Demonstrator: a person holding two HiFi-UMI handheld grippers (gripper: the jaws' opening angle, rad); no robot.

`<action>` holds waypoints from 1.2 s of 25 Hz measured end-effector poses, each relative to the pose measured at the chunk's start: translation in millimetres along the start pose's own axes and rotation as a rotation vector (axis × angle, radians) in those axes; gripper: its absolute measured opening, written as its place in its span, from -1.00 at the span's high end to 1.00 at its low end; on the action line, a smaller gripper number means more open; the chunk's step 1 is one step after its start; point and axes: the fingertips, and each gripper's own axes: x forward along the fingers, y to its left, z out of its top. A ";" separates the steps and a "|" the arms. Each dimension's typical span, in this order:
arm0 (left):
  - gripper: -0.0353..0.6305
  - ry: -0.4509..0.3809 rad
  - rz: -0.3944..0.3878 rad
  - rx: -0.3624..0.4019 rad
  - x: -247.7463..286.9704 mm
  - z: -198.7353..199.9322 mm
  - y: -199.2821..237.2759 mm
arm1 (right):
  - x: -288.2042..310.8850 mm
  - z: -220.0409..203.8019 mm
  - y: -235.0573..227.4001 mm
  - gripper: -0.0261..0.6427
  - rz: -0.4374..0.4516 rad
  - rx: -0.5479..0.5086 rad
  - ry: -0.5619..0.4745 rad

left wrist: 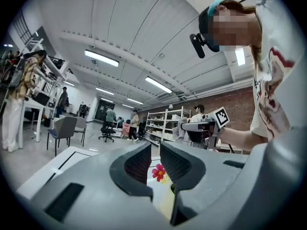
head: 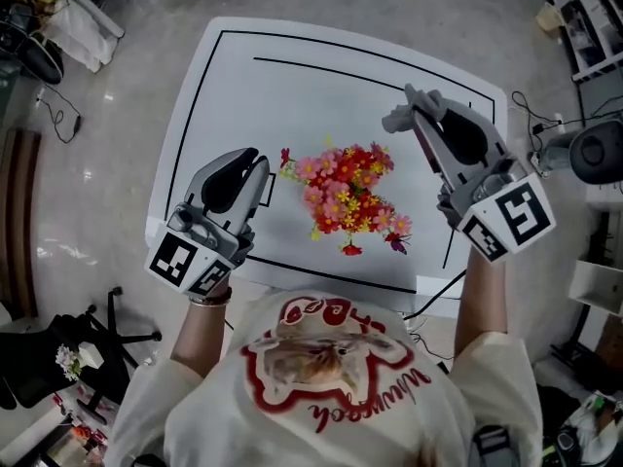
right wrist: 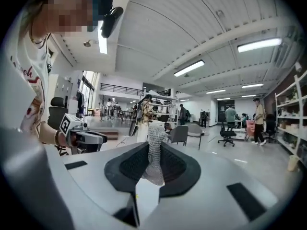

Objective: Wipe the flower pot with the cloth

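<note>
White table [head: 292,86] with black border lines, on a glossy grey floor [head: 117,115]. Flowers [head: 348,199] stand mid-table and hide the pot from above. Left gripper [head: 258,173] is just beside them on the left, jaws a narrow gap apart with nothing between. Right gripper [head: 407,110], on the other side, is clamped on a grey mesh cloth [right wrist: 154,147]. Around: shelves [left wrist: 165,123], office chairs [right wrist: 227,133], people, strip lights [left wrist: 101,58], brick wall [left wrist: 235,104].
</note>
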 end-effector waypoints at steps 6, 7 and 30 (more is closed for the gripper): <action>0.71 -0.003 0.088 -0.039 2.9 -12.1 19.5 | 33.7 -42.2 1.2 0.76 0.164 -0.035 0.049; 0.71 0.005 0.098 -0.040 2.8 -14.6 19.9 | 38.3 -48.4 2.6 0.76 0.190 -0.035 0.059; 0.71 0.088 0.184 -0.061 -11.5 -47.4 23.8 | 87.8 -129.3 53.2 0.76 0.640 -0.003 0.109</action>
